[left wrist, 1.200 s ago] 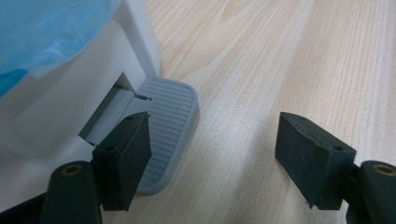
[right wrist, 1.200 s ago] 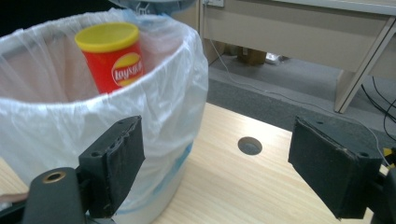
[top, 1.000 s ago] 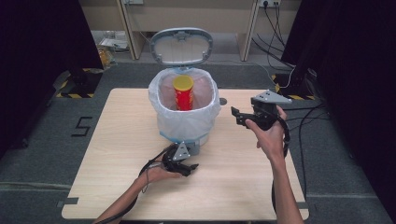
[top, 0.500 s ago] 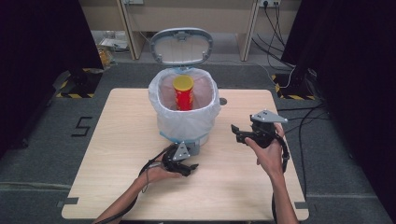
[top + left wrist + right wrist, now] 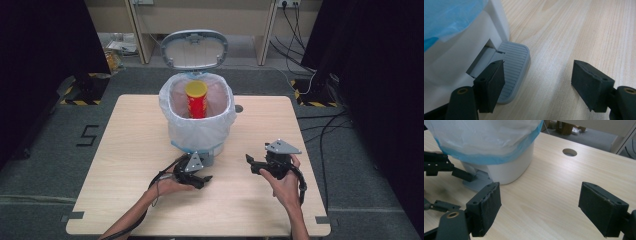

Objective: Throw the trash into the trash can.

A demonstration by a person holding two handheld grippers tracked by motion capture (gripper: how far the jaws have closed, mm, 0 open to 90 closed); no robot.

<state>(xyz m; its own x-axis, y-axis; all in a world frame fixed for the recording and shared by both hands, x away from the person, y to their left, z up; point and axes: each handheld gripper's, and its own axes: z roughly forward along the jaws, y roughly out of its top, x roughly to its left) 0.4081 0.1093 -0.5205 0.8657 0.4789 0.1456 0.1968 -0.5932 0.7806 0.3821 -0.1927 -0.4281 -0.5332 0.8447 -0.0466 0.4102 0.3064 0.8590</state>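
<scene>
A white pedal bin (image 5: 197, 134) lined with a clear blue-edged bag stands mid-table, its grey lid (image 5: 194, 49) tipped up and back. Inside it stands a red can (image 5: 196, 101) with a yellow cap. My left gripper (image 5: 202, 178) is open at the foot of the bin; in the left gripper view one of its fingers (image 5: 490, 85) lies over the grey ribbed pedal (image 5: 512, 65). My right gripper (image 5: 251, 164) hovers low over the table to the right of the bin, pointing left. Its jaws (image 5: 540, 197) stand open around bare wood.
The wooden table (image 5: 125, 150) has a small round hole (image 5: 569, 152) behind the bin on the right. Cables run across the floor (image 5: 325, 125) to the right of the table. Dark curtains flank both sides.
My right gripper has come down and nearer to the front edge, from beside the bin's rim to just above the tabletop. The left gripper and the raised lid have stayed as they were.
</scene>
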